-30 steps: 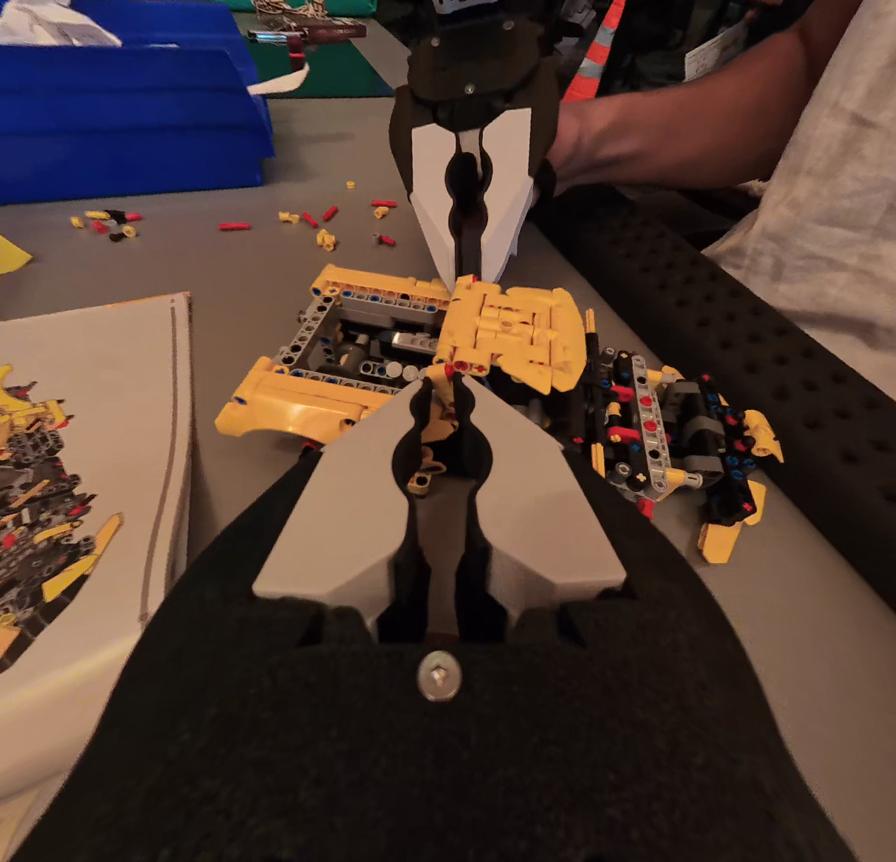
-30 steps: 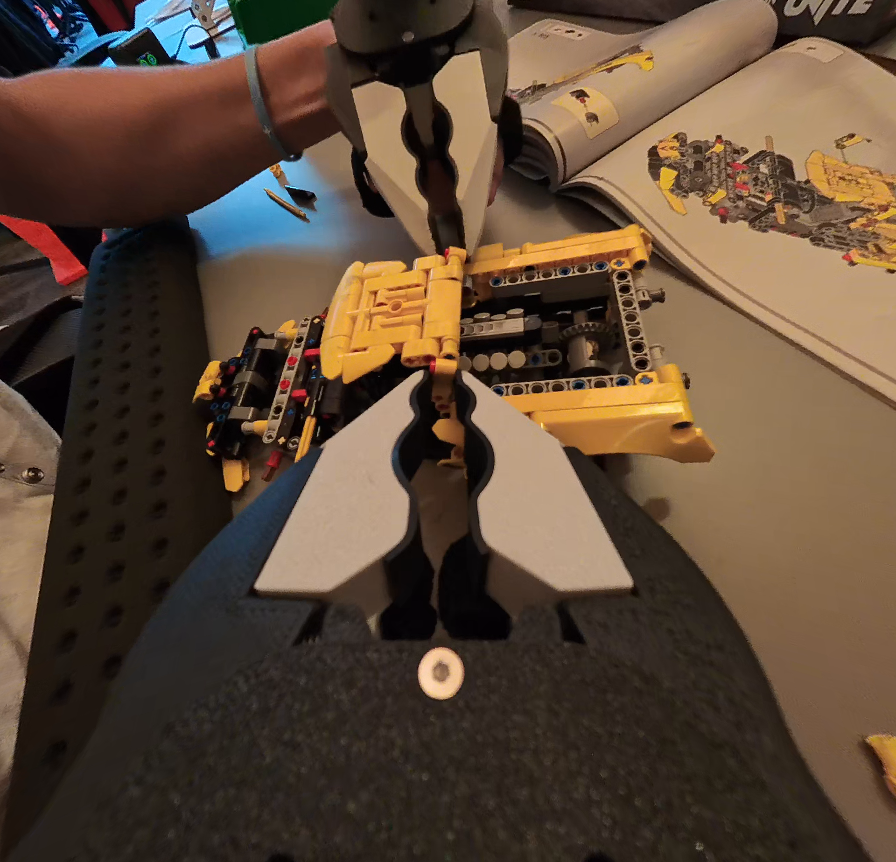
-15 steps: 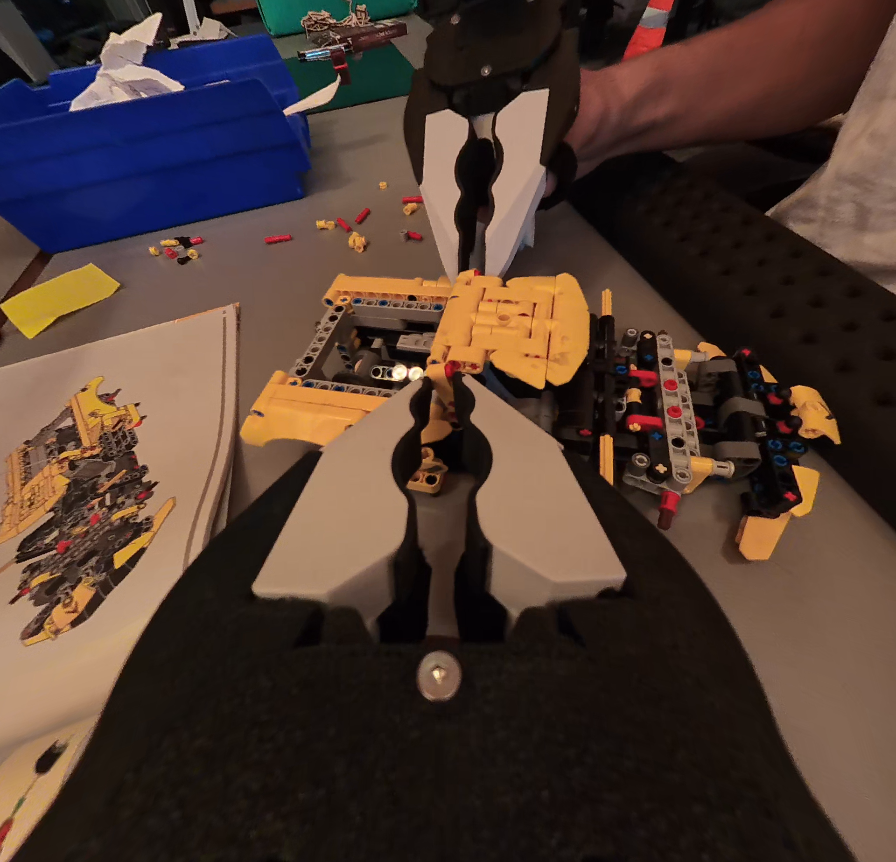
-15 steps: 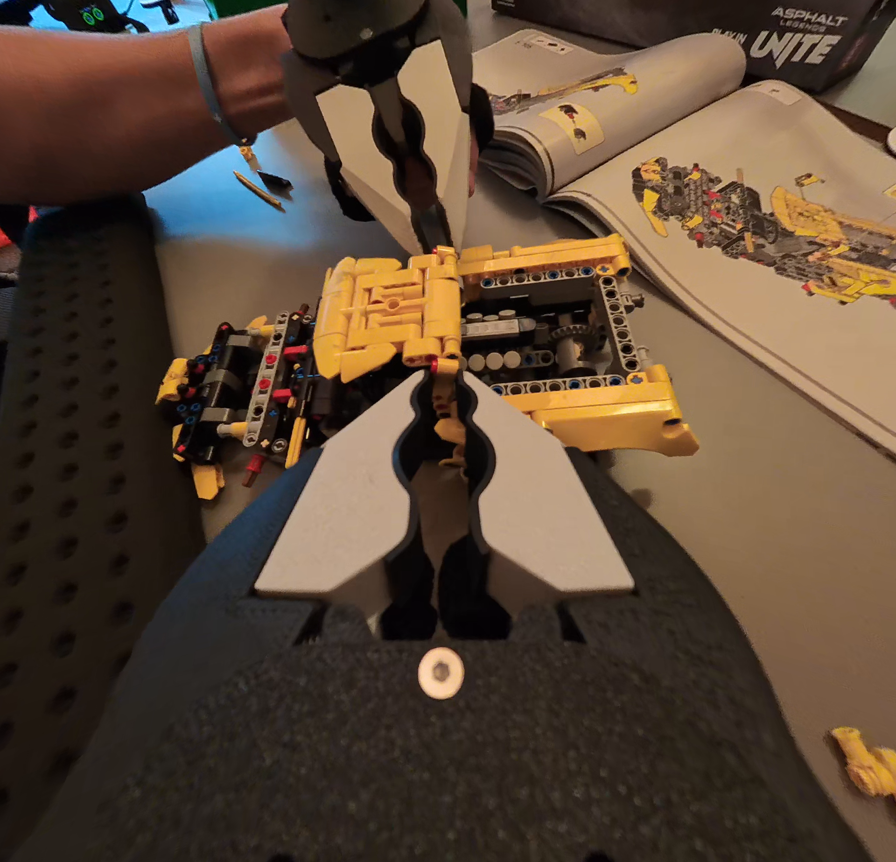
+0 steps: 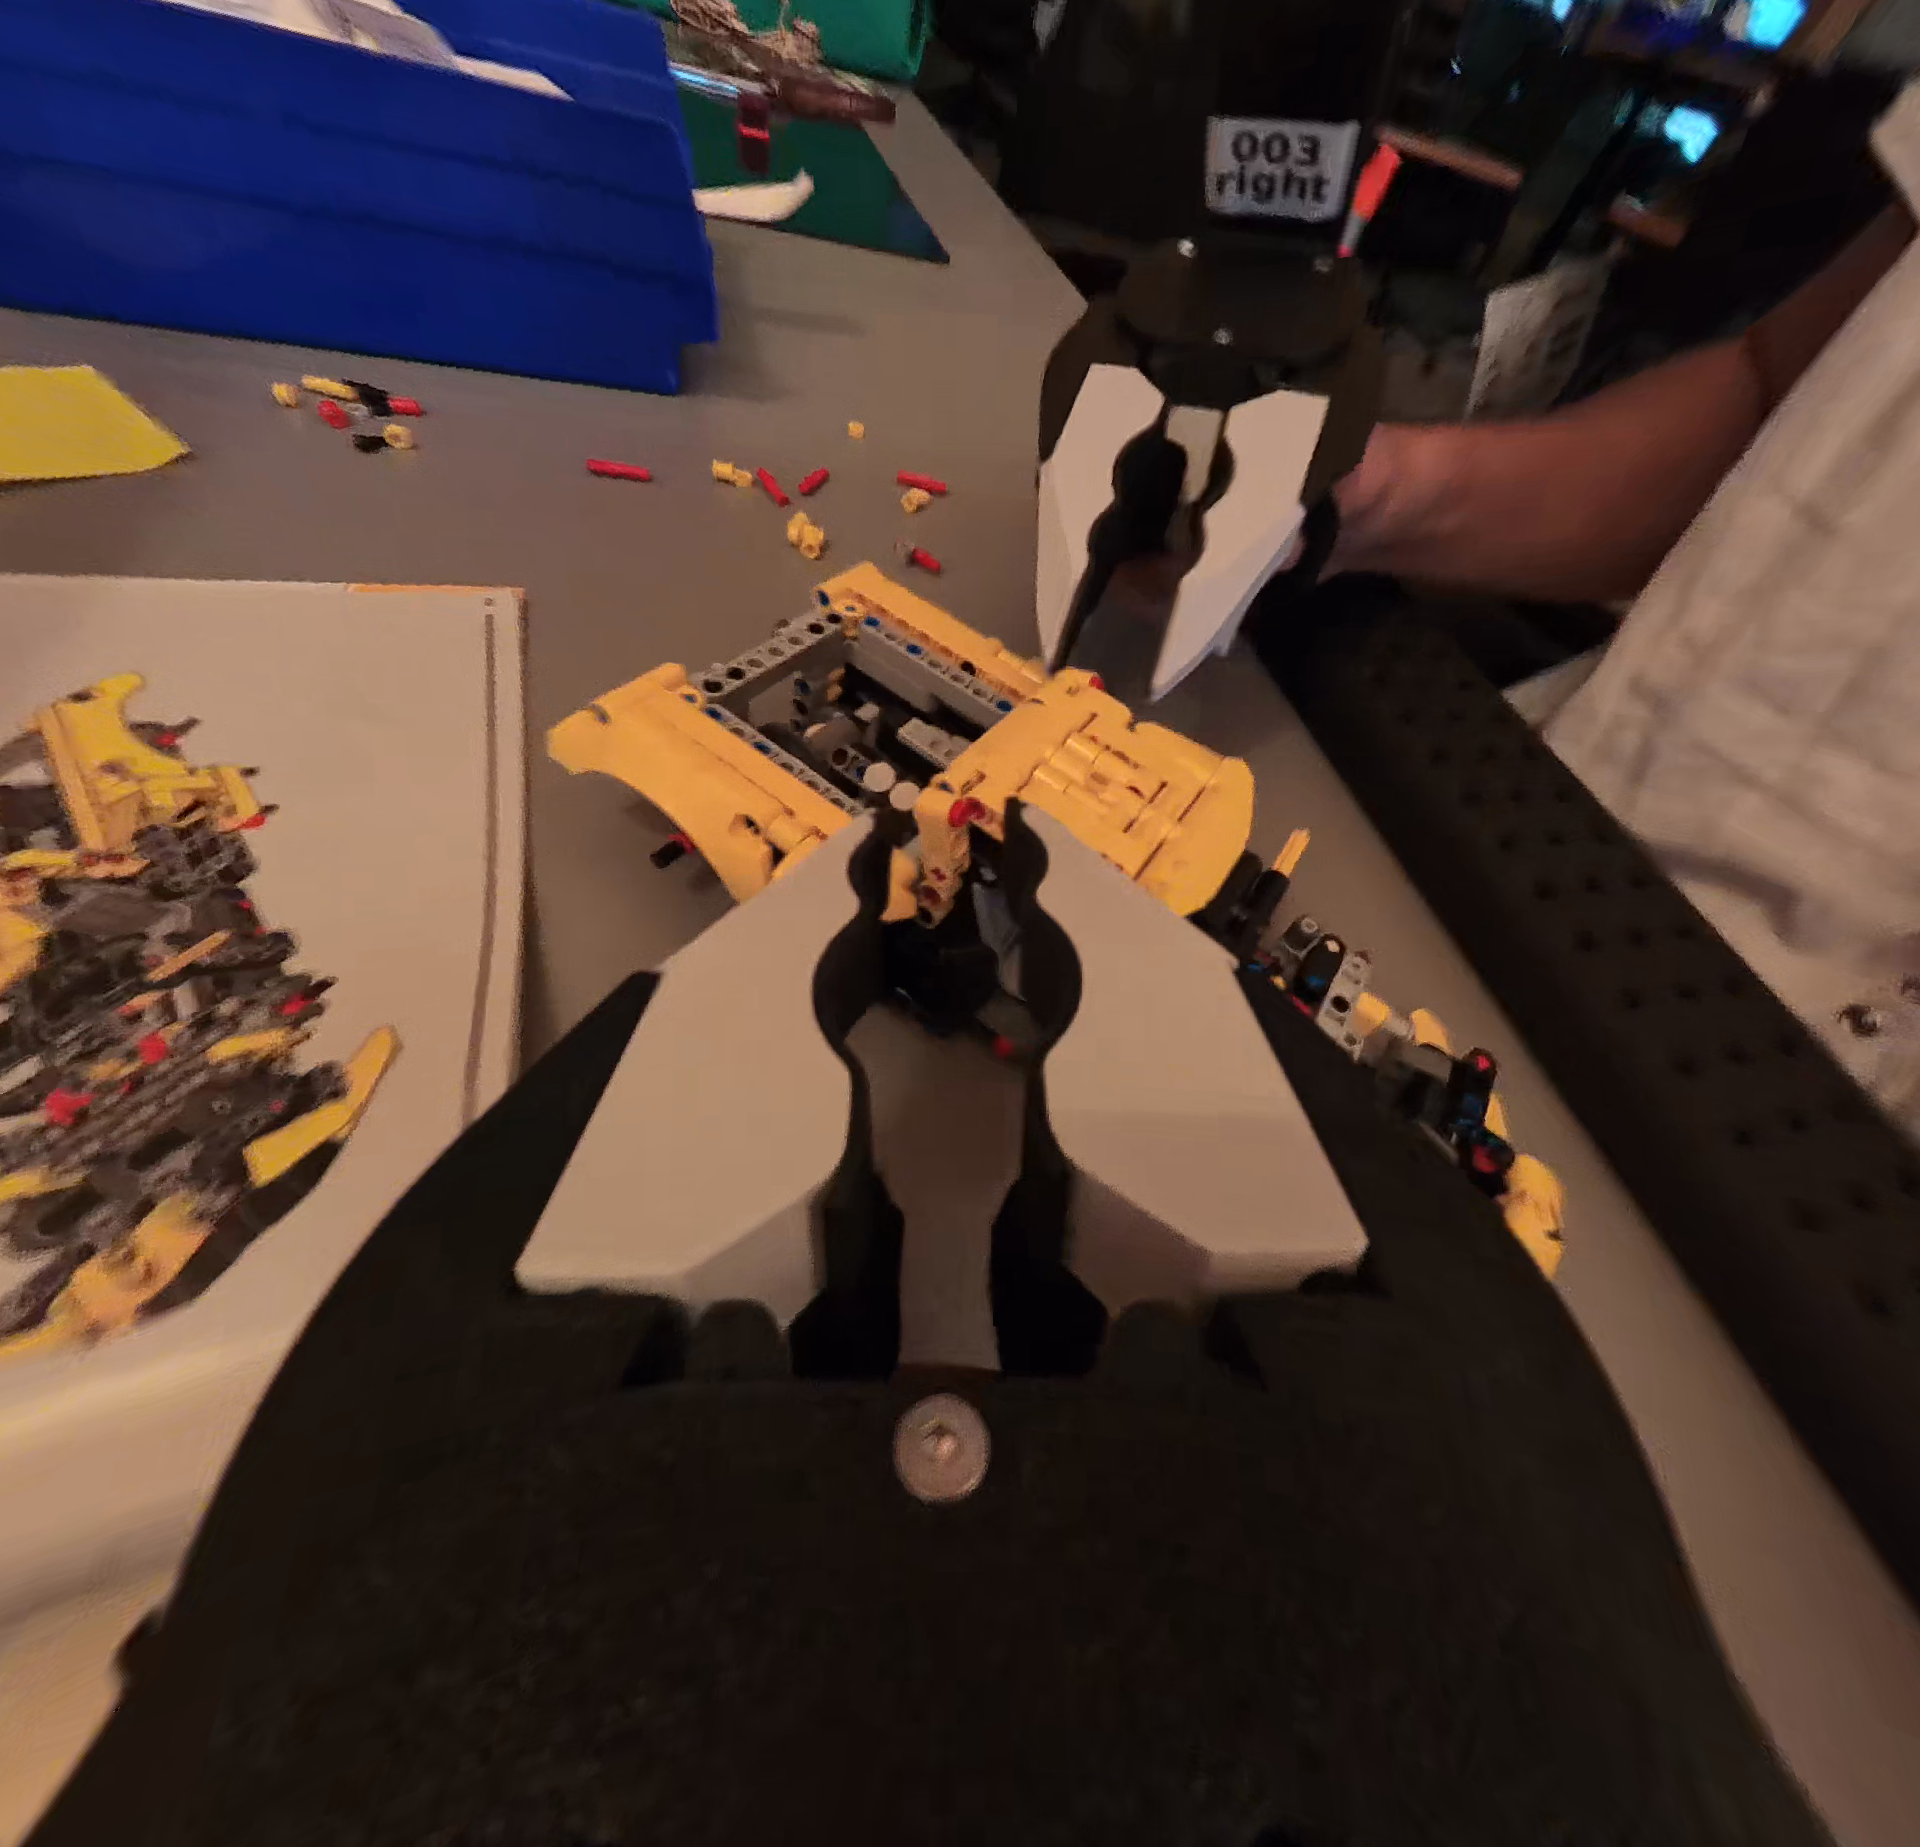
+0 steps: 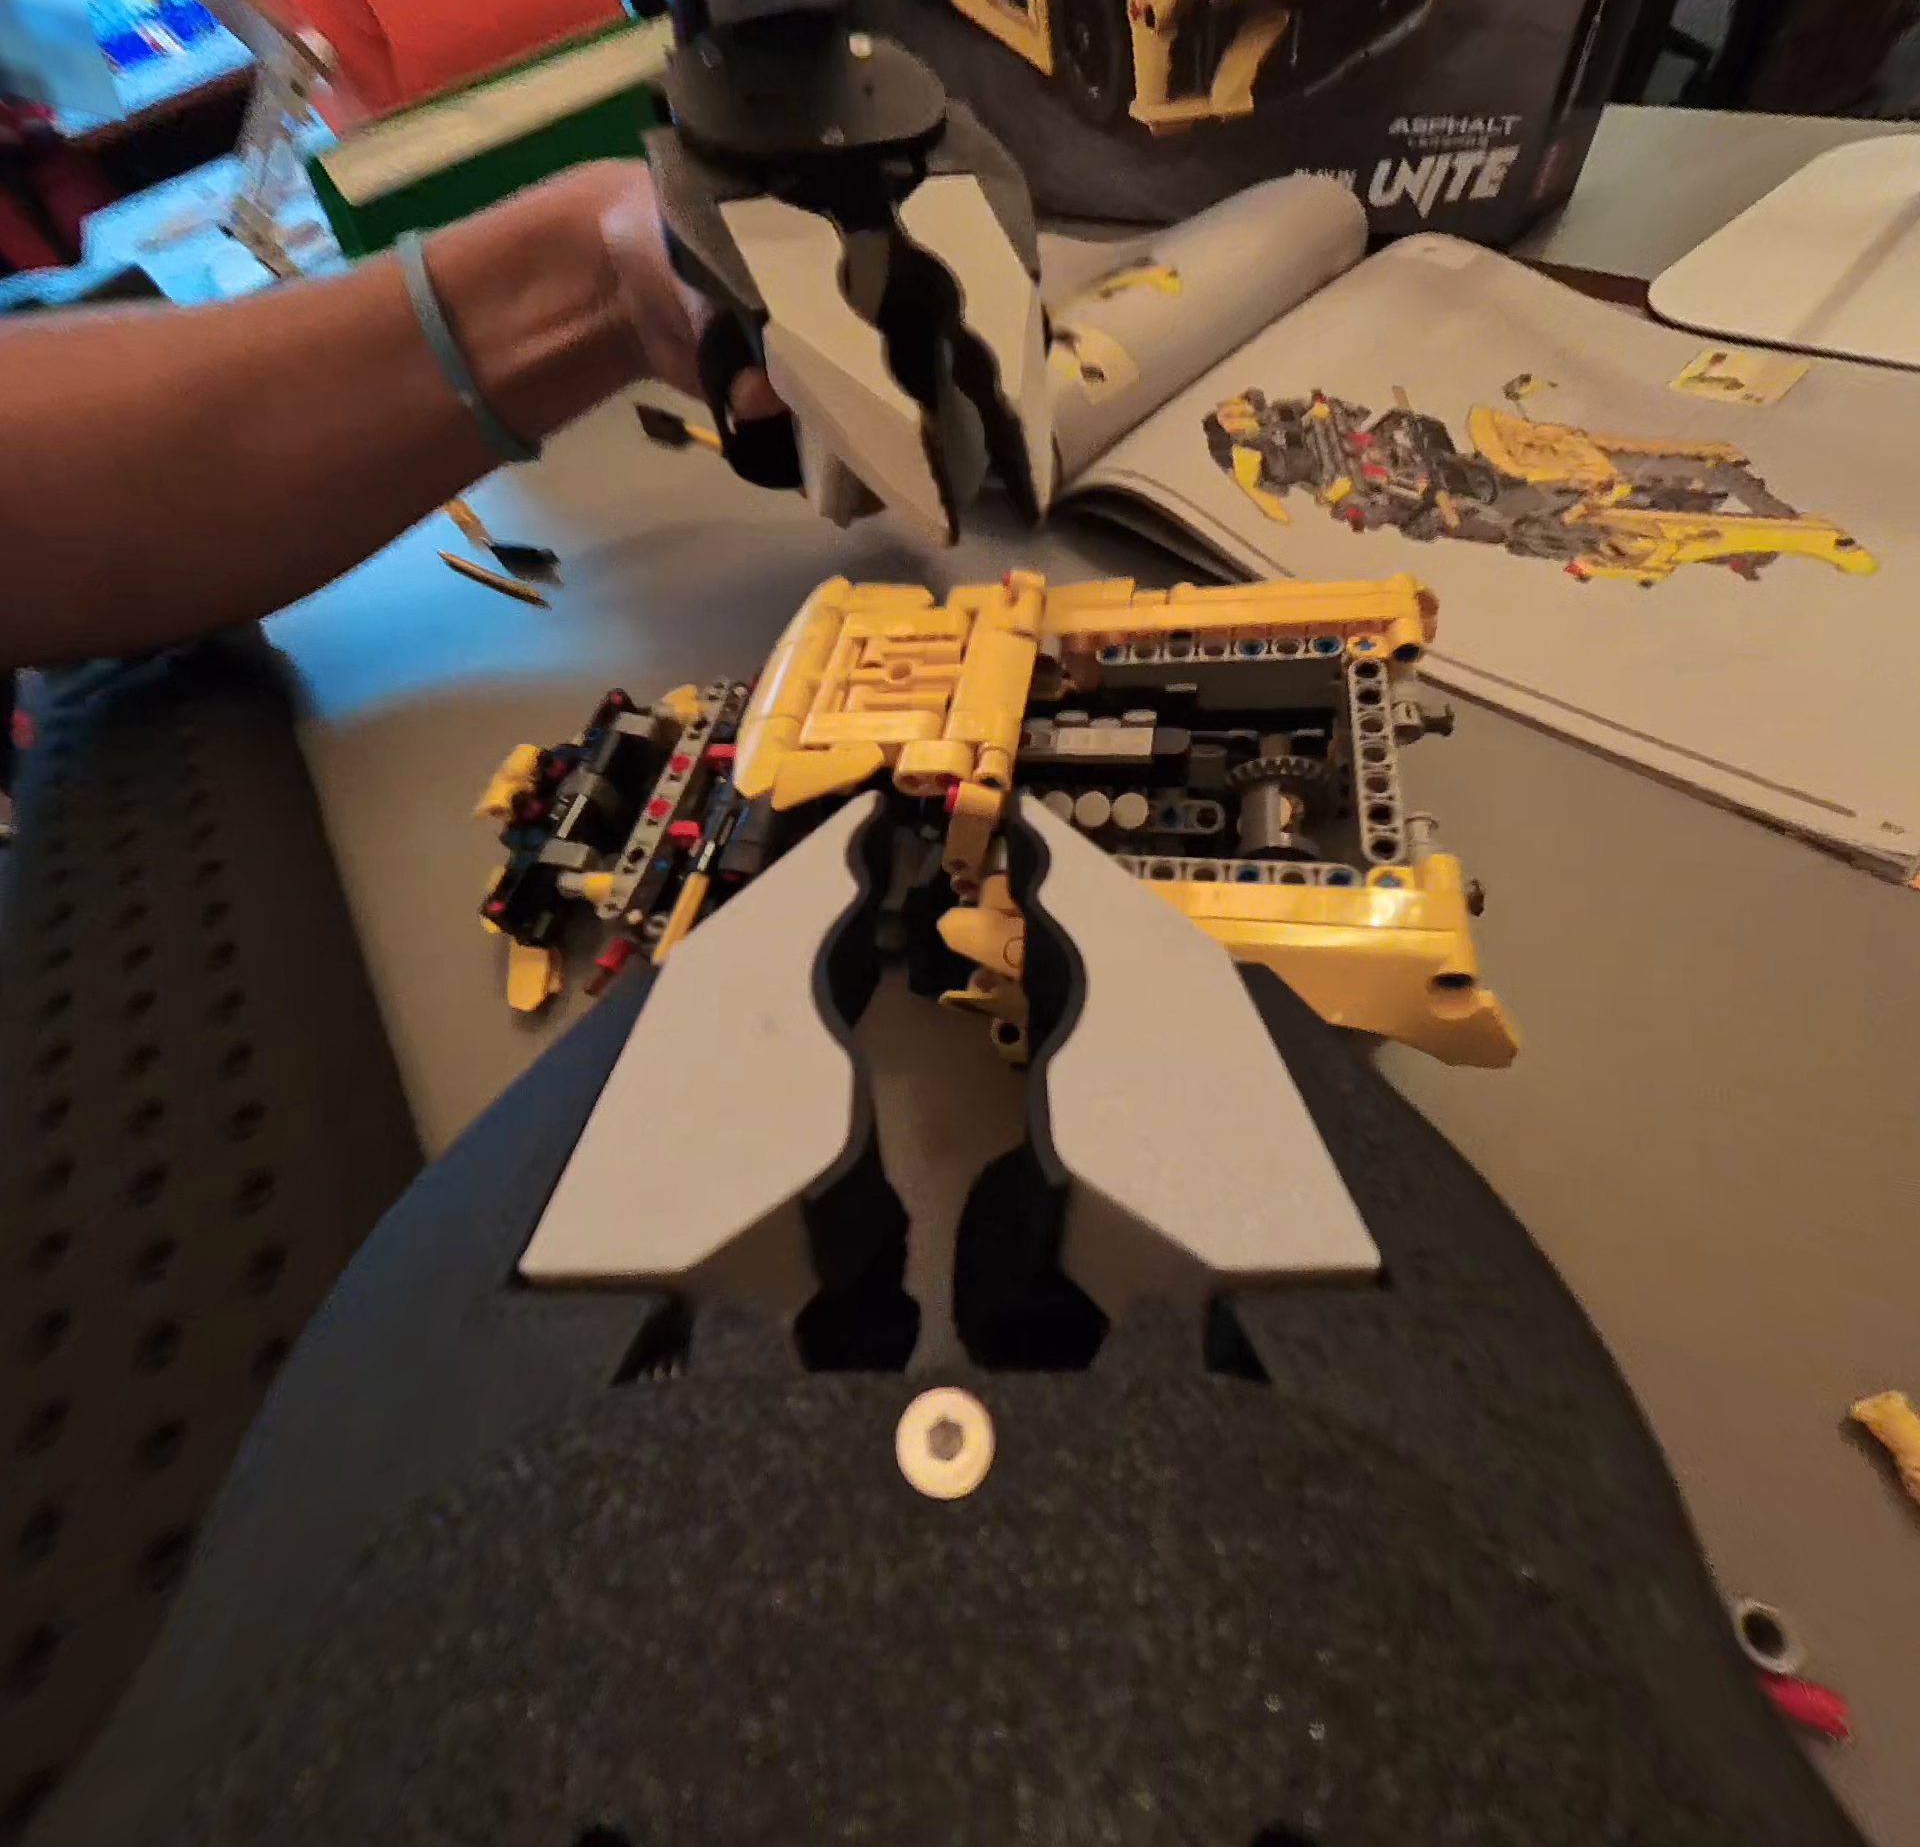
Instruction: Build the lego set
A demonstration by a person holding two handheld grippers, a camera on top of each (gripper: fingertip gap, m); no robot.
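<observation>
Two grippers face each other across a half-built yellow lego car [image 5: 935, 758] that lies on the grey table [image 5: 644, 519]. In the left wrist view, the left gripper [image 5: 940, 847] fills the lower centre of the frame with its grey fingers spread apart, a narrow yellow piece of the car standing in the gap between the tips without either finger clearly pressing on it. The right gripper [image 5: 1127, 670] hangs in the upper right of that frame, its white fingers parted and its tips just above the far edge of the car's yellow panel; whether they touch it cannot be told. In the right wrist view, the right gripper's own fingers are likewise apart at the lower centre, around a yellow beam at the car's near edge, while the left gripper [image 6: 992, 530] sits at the upper centre, lifted just clear of the car [image 6: 1039, 748]. A hand [image 6: 561, 301] with a wristband holds it from the left. An open instruction booklet [image 6: 1507, 550] lies at the right of this frame, with the set's dark box [image 6: 1299, 62] above it. In the left wrist view, small red and yellow loose pieces [image 5: 790, 488] are scattered above the car, and blue bins [image 5: 332, 187] stand in the upper left.
</observation>
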